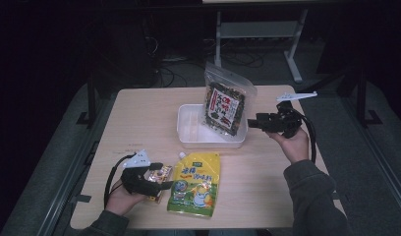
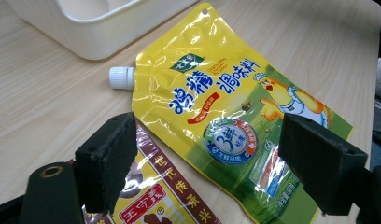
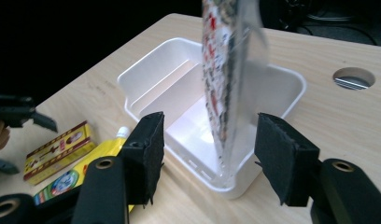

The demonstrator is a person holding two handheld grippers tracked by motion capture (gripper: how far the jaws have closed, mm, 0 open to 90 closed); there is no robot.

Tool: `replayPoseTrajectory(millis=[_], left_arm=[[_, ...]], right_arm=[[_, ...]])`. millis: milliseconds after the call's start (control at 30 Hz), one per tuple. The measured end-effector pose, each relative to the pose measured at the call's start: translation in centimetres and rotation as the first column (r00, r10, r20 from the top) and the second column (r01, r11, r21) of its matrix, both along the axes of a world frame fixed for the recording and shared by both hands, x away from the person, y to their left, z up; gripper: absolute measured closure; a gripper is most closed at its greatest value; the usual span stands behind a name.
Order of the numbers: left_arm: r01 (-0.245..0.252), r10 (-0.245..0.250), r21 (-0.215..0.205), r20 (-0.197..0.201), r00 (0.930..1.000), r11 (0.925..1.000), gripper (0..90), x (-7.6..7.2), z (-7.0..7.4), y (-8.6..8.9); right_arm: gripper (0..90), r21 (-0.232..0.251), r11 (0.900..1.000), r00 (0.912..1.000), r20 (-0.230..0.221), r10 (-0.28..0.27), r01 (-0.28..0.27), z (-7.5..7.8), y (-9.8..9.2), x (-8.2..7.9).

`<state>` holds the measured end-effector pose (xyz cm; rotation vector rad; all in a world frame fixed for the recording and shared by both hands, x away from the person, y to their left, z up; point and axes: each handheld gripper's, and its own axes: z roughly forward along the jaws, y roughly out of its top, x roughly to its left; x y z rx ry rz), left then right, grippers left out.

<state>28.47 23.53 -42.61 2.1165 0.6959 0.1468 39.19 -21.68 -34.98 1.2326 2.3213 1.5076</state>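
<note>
Jaws of the right gripper (image 3: 209, 158) stand wide, snack bag (image 1: 224, 104) released upright in the bin (image 1: 188, 129); left gripper (image 2: 207, 163), open, should close on the yellow pouch (image 2: 226, 116) at lower centre.

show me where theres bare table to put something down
Bare table runs left of the white bin, and a strip lies behind the bin. More bare wood sits right of the yellow pouch. It is crowded at the near left, where the left gripper, a small packet and the pouch meet.
</note>
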Motion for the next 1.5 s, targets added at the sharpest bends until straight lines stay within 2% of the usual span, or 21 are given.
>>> replayPoseTrajectory(millis=[133, 333, 467, 633, 800, 1067, 1200, 1333, 1500], left_arm=[[0.0, 0.0, -0.002, 0.004, 1.0, 1.0, 19.2, -0.1, 0.1, -0.1], [0.009, -0.01, 0.006, 0.007, 0.9999, 0.9999, 19.3, -0.2, 0.1, -0.4], [0.01, -0.01, 0.004, 0.005, 0.9999, 0.9999, 19.3, -0.2, 0.0, -0.6], [0.014, -0.014, 0.009, 0.004, 0.9999, 0.9999, 19.4, -0.3, 0.1, -0.8], [0.015, -0.015, 0.011, 0.002, 0.9999, 0.9998, 19.6, -0.4, -0.1, -1.0], [0.017, -0.017, 0.02, 0.001, 0.9998, 0.9996, 20.3, -0.5, 0.0, -1.4], [0.025, -0.025, 0.024, -0.003, 0.9997, 0.9994, 20.5, -0.5, -0.1, -1.6], [0.023, -0.023, 0.022, -0.001, 0.9997, 0.9995, 20.5, -0.5, 0.0, -1.5], [0.023, -0.023, 0.024, 0.003, 0.9997, 0.9995, 20.4, -0.6, 0.0, -1.5]], right_arm=[[37.5, -0.002, 1.0, 1.0, 0.003, 0.008, -0.008, -0.1, 0.2, -0.9], [32.7, -0.02, 0.998, 0.9985, 0.01, 0.054, -0.053, 0.2, 1.4, -2.9], [30.1, -0.042, 0.994, 0.9952, -0.008, 0.097, -0.098, -0.4, 2.5, -3.9], [29.8, -0.066, 0.988, 0.9888, -0.057, 0.138, -0.142, -1.8, 3.9, -4.6], [30.1, -0.079, 0.981, 0.9807, -0.1, 0.168, -0.176, -2.7, 5.0, -4.6], [32.6, -0.142, 0.963, 0.9666, -0.153, 0.206, -0.227, -3.9, 7.0, -3.9], [36.0, -0.168, 0.952, 0.9564, -0.188, 0.223, -0.255, -4.7, 8.2, -3.4], [38.9, -0.189, 0.945, 0.9501, -0.214, 0.227, -0.268, -5.4, 9.2, -2.9], [42.1, -0.23, 0.928, 0.9371, -0.263, 0.229, -0.292, -6.8, 10.6, -2.1]])
